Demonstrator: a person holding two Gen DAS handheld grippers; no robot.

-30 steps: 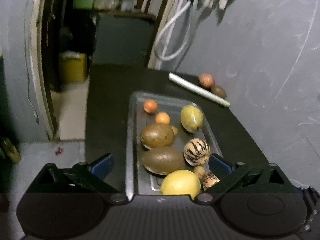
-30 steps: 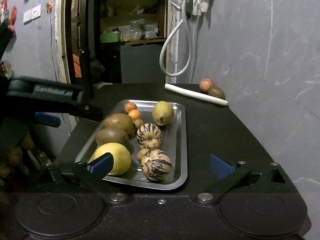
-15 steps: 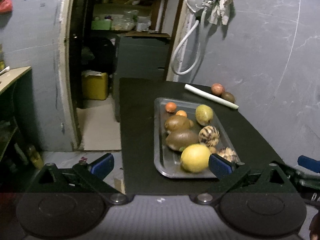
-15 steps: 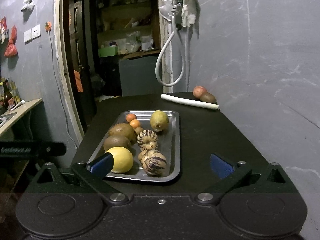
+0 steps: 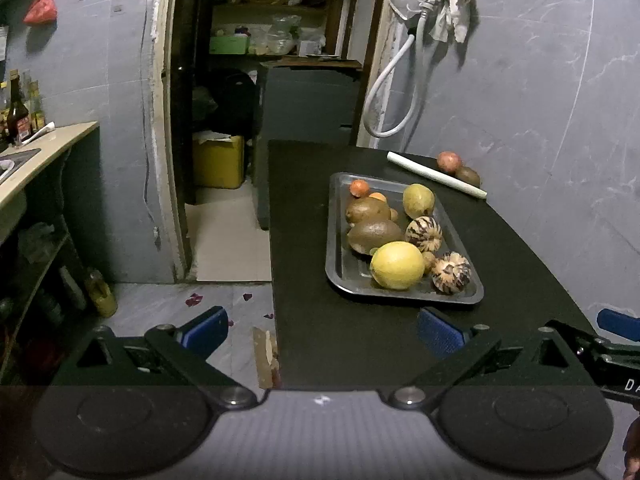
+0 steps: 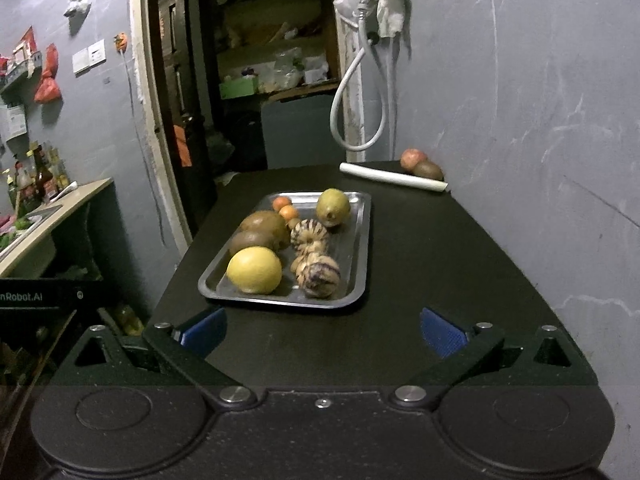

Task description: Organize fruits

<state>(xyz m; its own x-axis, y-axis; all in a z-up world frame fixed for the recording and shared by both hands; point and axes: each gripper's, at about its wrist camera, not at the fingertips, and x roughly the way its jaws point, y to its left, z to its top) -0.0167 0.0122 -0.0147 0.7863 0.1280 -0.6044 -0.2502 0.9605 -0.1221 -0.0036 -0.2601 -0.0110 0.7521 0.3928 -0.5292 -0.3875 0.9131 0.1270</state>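
Observation:
A metal tray [image 5: 340, 276] [image 6: 362, 240] sits on a black table and holds several fruits: a big yellow one [image 5: 397, 265] [image 6: 254, 269], two brown ones [image 5: 374, 236], two striped ones [image 5: 424, 234] [image 6: 320, 274], a yellow-green one [image 5: 418, 201] and small orange ones [image 5: 359, 188]. A red fruit [image 5: 449, 161] [image 6: 413, 158] and a brown fruit [image 5: 468, 176] lie by the wall behind a white roll [image 5: 436, 176]. My left gripper [image 5: 322, 330] is open and empty, back from the table's near left corner. My right gripper [image 6: 322, 330] is open and empty over the table's near end.
The grey wall [image 5: 540, 120] runs along the table's right side. An open doorway [image 5: 240, 120] with shelves and a yellow container [image 5: 218, 160] lies beyond. A counter with bottles [image 5: 40, 148] stands at the left. The floor [image 5: 224, 240] drops off left of the table.
Both grippers have pulled back and up from the tray, so the whole tray and table now show. The fruits have not moved. Both grippers stayed open.

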